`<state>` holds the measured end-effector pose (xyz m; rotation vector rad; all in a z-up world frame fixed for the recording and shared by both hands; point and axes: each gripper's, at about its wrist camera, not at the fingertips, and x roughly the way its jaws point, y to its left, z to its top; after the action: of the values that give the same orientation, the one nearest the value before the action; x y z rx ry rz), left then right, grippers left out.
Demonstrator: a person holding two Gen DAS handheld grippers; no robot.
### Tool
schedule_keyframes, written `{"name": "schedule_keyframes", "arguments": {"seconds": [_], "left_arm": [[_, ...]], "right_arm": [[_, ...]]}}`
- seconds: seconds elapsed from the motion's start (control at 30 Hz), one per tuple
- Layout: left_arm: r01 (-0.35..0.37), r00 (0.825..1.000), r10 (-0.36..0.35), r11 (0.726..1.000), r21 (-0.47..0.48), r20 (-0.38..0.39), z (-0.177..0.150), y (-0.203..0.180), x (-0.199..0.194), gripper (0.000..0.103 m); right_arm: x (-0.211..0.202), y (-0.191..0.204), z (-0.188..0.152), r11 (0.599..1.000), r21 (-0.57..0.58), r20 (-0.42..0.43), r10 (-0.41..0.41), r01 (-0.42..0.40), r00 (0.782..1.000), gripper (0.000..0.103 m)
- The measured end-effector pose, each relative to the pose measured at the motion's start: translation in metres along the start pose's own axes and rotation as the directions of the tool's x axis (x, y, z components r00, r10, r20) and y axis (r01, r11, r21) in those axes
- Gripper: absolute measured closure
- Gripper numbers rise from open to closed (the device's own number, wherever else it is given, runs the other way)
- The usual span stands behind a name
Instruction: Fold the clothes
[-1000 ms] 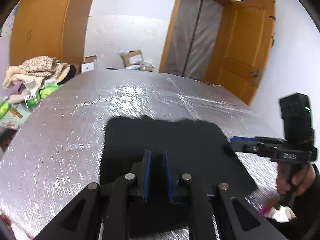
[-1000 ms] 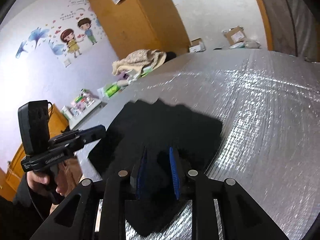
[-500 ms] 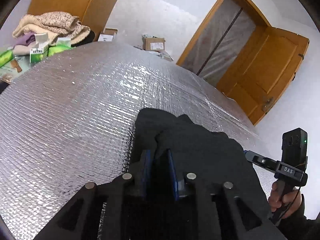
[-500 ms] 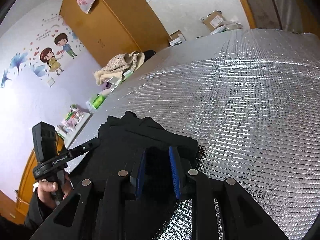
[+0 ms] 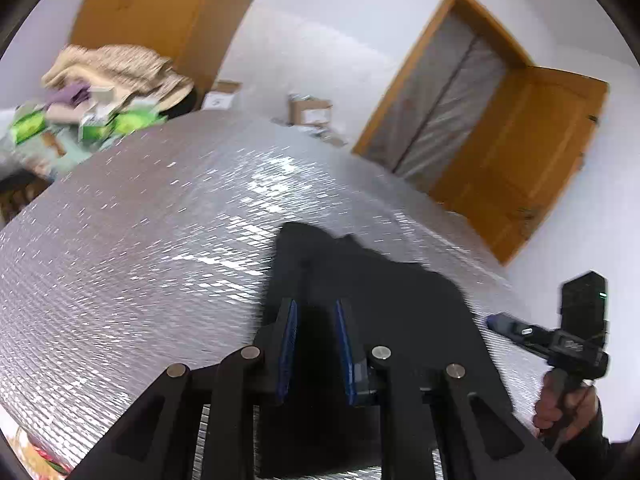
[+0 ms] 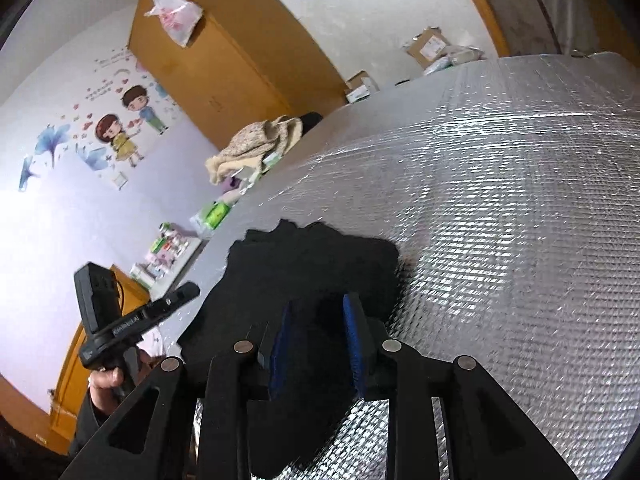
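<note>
The left gripper (image 5: 315, 308) had its blue pads apart, having just eased in a little. The black garment (image 5: 380, 312) showed in the gap, but the pads did not seem to press on it. The right gripper (image 6: 318, 308) also stood with pads apart, having just widened, with the same dark cloth showing between and beneath them.

The garment lay bunched at the near end of the silver foil cover (image 5: 140, 260), its far edge ragged and humped. Beyond it, and to the left and right, the foil ran bare, with plenty of room as far as the far edge, where cardboard boxes (image 5: 310, 110) sat behind.

From the left gripper's camera I saw the open wooden door (image 5: 532, 160) at the far right. The right hand (image 5: 568, 408) held its tool with the tip just off the garment's right edge. A heap of beige clothes (image 5: 120, 68) lay off the foil at the far left.

The right gripper's camera showed instead the wardrobe (image 6: 224, 60) with a plastic bag (image 6: 176, 20) on top, cartoon wall stickers (image 6: 120, 128), and the left hand (image 6: 106, 380) near the garment's left edge.
</note>
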<state>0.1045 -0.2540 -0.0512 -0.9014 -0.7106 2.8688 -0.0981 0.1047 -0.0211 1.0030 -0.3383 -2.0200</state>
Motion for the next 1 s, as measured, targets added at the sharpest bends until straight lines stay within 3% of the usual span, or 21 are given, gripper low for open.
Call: {"name": "schedule_keyframes", "arguments": {"seconds": [0.07, 0.17, 0.23, 0.5, 0.57, 0.83, 1.0], "left_arm": [[0.019, 1.0, -0.019, 0.998, 0.054, -0.011, -0.005, -0.013, -0.003, 0.083], [-0.01, 0.998, 0.017, 0.995, 0.101, -0.068, -0.018, -0.019, 0.009, 0.083], [-0.023, 0.996, 0.029, 0.997, 0.074, -0.088, -0.024, -0.013, 0.016, 0.084], [-0.088, 0.995, 0.09, 0.995, 0.05, -0.046, -0.02, -0.002, -0.003, 0.083], [-0.101, 0.993, 0.101, 0.995, 0.015, -0.06, -0.023, 0.006, -0.003, 0.082], [-0.061, 0.997, 0.058, 0.996, -0.059, -0.053, -0.026, 0.015, -0.008, 0.075], [-0.055, 0.997, 0.051, 0.996, -0.066, -0.059, -0.024, 0.015, -0.006, 0.068]], "right_arm": [[0.002, 0.004, -0.005, 1.0, -0.022, -0.026, 0.005, -0.005, 1.0, 0.074], [0.008, 0.01, -0.017, 0.998, -0.056, -0.051, 0.0, -0.002, 0.999, 0.074], [0.012, 0.007, -0.021, 0.998, -0.056, -0.069, -0.016, 0.012, 0.998, 0.074], [-0.001, 0.005, -0.024, 0.999, -0.039, -0.056, -0.019, 0.017, 0.998, 0.074], [-0.001, -0.002, -0.027, 1.0, -0.006, -0.064, -0.005, 0.005, 0.998, 0.066], [-0.004, -0.019, -0.037, 0.988, 0.132, -0.08, 0.093, -0.082, 0.993, 0.061], [-0.005, -0.022, -0.037, 0.983, 0.16, -0.09, 0.108, -0.093, 0.99, 0.06]]}}
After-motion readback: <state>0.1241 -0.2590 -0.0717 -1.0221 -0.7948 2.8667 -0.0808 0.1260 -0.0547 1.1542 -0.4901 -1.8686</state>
